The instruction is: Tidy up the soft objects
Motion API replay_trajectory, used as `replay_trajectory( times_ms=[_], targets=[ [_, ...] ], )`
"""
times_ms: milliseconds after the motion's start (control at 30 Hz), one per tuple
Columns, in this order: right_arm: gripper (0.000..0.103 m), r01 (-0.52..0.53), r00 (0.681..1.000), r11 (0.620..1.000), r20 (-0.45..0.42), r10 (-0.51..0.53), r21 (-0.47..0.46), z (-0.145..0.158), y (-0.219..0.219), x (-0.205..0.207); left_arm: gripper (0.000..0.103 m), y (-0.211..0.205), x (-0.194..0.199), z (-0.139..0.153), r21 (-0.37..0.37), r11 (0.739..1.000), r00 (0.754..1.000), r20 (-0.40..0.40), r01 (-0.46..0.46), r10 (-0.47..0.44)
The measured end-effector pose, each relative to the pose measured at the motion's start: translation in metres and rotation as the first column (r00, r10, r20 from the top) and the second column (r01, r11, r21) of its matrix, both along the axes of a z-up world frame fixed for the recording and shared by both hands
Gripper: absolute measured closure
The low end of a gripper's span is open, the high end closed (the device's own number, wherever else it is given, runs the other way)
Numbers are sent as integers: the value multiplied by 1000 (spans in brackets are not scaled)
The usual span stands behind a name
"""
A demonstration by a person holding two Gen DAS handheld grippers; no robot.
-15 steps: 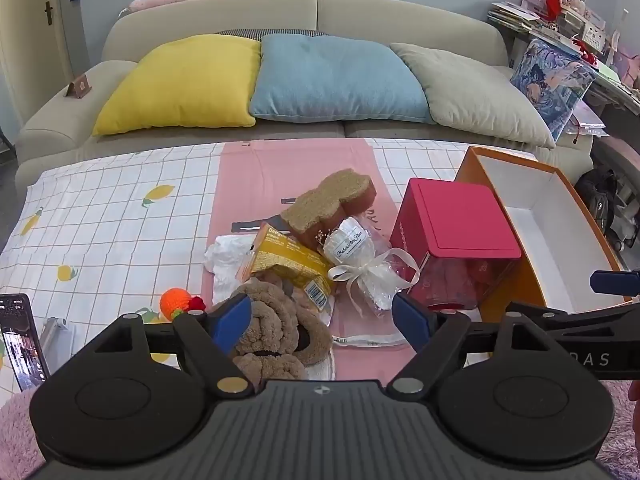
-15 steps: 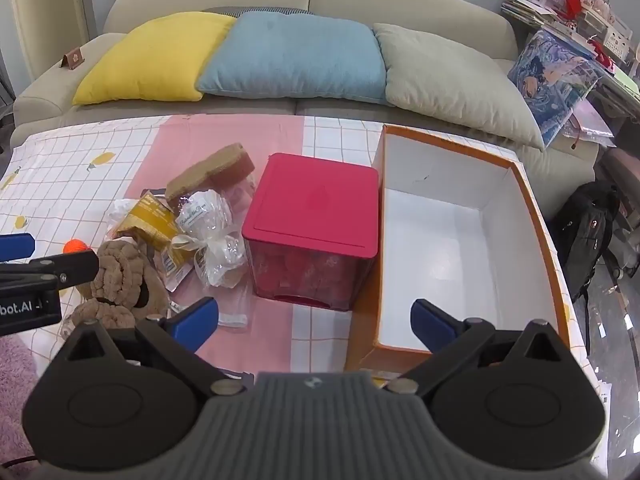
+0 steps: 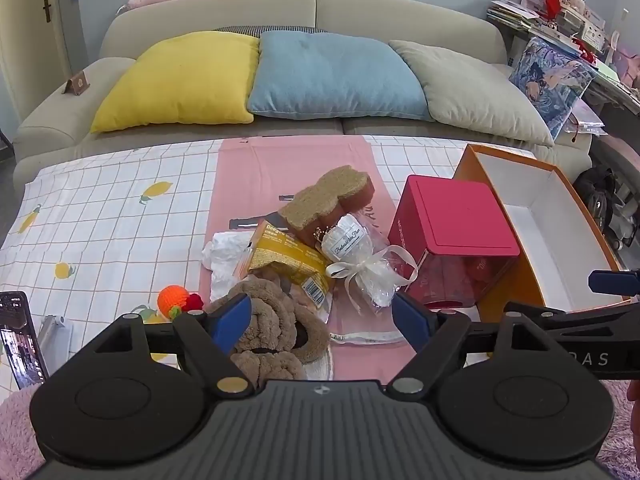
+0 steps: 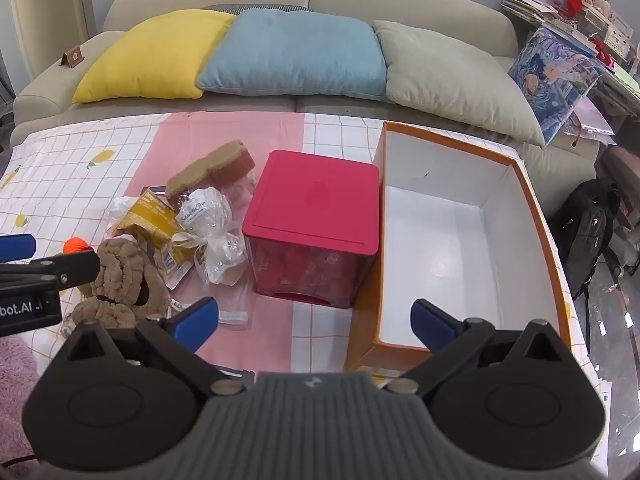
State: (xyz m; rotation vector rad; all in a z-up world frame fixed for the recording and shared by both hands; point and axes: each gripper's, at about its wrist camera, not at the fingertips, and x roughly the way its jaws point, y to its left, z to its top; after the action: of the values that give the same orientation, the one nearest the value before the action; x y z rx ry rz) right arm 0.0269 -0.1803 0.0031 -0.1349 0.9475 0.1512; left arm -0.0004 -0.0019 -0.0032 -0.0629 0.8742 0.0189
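A pile of soft things lies on the table: a brown plush knot toy (image 3: 268, 332) (image 4: 120, 280), a yellow snack bag (image 3: 288, 260), a clear gift pouch with a white ribbon (image 3: 360, 260) (image 4: 216, 232), a brown sponge (image 3: 328, 200) (image 4: 212, 164) and an orange knitted ball (image 3: 172, 300). My left gripper (image 3: 322, 320) is open and empty, just in front of the plush toy. My right gripper (image 4: 314, 320) is open and empty, in front of the red lidded box (image 4: 316, 216) and the empty orange box (image 4: 452, 240).
The red box (image 3: 452, 224) stands between the pile and the orange box (image 3: 540, 220). A phone (image 3: 20, 340) lies at the near left. A sofa with yellow, blue and beige cushions (image 3: 332, 76) is behind the table. A black backpack (image 4: 592, 232) sits on the floor at right.
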Motion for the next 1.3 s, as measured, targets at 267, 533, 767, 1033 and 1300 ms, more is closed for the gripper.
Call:
replay_trajectory(
  times_ms=[267, 533, 767, 1033, 1300],
  targets=[
    [3, 12, 1000, 1000, -11, -12, -5, 2, 0, 0, 12, 1, 0, 1, 0, 1000, 1000, 3, 6, -6],
    [3, 13, 1000, 1000, -12, -13, -8, 1, 0, 1, 17, -1, 0, 2, 2, 1000, 1000, 2, 14, -14],
    [3, 14, 1000, 1000, -11, -14, -9, 2, 0, 1, 18, -4, -1, 3, 22, 1000, 1000, 8, 17, -17],
    [3, 13, 1000, 1000, -8, -13, -11, 2, 1, 0, 18, -2, -1, 4, 20, 1000, 1000, 10, 16, -16],
    [3, 6, 1000, 1000, 0, -6, -17, 4, 2, -1, 18, -2, -1, 5, 13, 1000, 1000, 10, 21, -21]
  ],
)
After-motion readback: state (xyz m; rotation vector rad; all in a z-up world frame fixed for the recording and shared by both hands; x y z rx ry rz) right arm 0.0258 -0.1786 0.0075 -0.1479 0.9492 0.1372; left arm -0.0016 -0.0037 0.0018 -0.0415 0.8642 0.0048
